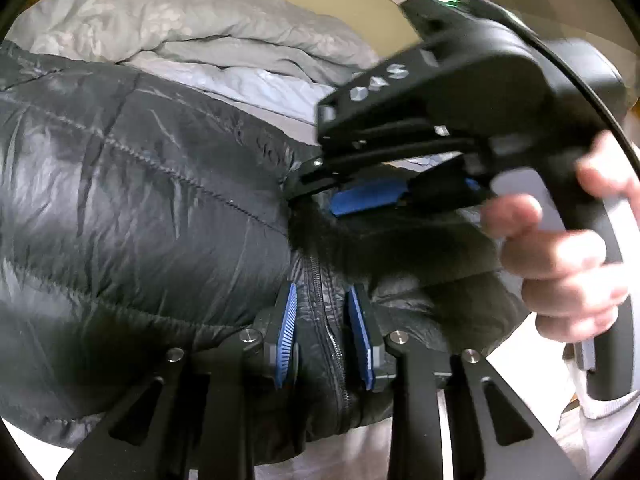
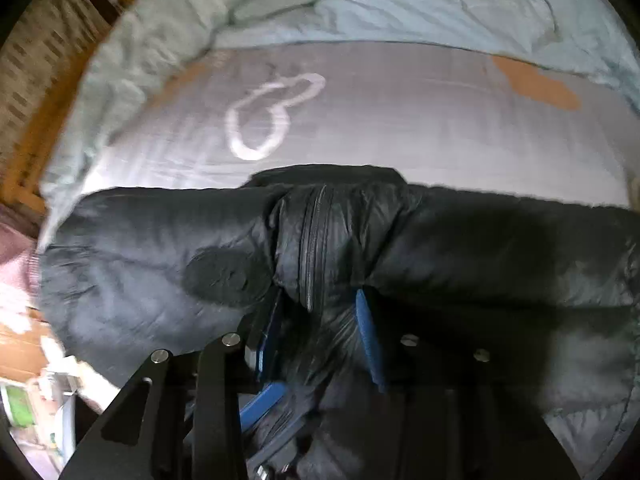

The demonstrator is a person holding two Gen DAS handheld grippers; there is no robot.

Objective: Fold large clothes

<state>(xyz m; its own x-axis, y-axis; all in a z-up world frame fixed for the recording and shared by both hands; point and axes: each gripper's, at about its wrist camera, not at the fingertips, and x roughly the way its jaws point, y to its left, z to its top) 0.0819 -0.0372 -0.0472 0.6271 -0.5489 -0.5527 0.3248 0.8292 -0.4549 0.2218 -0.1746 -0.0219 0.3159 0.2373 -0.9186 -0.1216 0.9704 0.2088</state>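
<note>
The jacket [image 1: 132,208] lies on the bed [image 2: 400,112]: puffy, light, slick, soft, so it needs deep bites. Left tongs [image 1: 322,330] clench the zipper [image 1: 334,344] strip; right tongs [image 2: 320,332] pinch the same bunched front, the best hold

A quilted black jacket [image 1: 132,216] of glossy, crinkled synthetic cloth lies on a bed's [image 2: 400,112] smooth matt grey sheet; the left gripper [image 1: 322,336] shows matt black plastic and ribbed blue pads [image 1: 288,336].

One black puffer jacket [image 1: 140,208], two grippers, one hand [image 1: 568,256], one grey bedsheet [image 2: 400,120]
</note>
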